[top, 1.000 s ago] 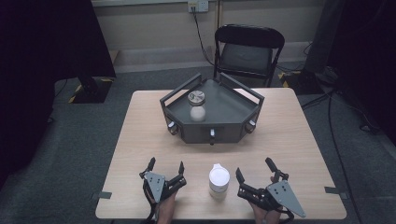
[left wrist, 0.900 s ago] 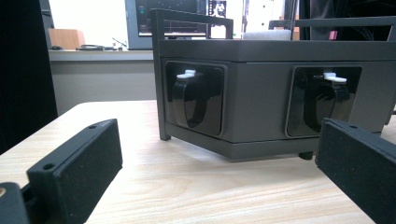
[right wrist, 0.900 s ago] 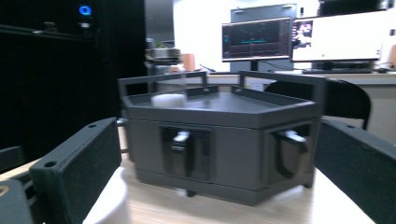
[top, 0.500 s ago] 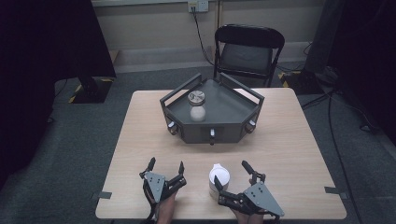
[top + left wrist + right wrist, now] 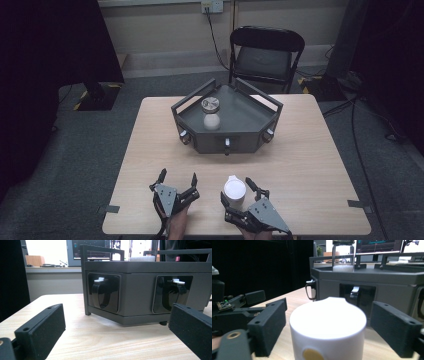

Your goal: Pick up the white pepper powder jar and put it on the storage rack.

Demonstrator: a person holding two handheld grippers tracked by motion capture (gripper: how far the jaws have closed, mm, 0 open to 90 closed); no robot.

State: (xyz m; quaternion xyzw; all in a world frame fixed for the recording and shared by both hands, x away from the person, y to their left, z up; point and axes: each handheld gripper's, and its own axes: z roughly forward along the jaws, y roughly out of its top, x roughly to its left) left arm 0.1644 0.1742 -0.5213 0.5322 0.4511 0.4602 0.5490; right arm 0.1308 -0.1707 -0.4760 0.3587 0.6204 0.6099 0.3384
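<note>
At the near edge of the table (image 5: 310, 165), the white cup (image 5: 234, 192) stands upright between the spread jaws of my right gripper (image 5: 239, 199), not yet pinched. I judge the step is grasping: centre the cup, close squarely, avoid tipping. My left gripper (image 5: 178, 183) rests spread, empty, just left.

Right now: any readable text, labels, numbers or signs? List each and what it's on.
None readable.
Monitor behind the tray: coloured lines, any text too blurred.
White container between the right gripper jaws: plain yellow dot, no lettering.
Jar lid in the tray: too small to tell.
</note>
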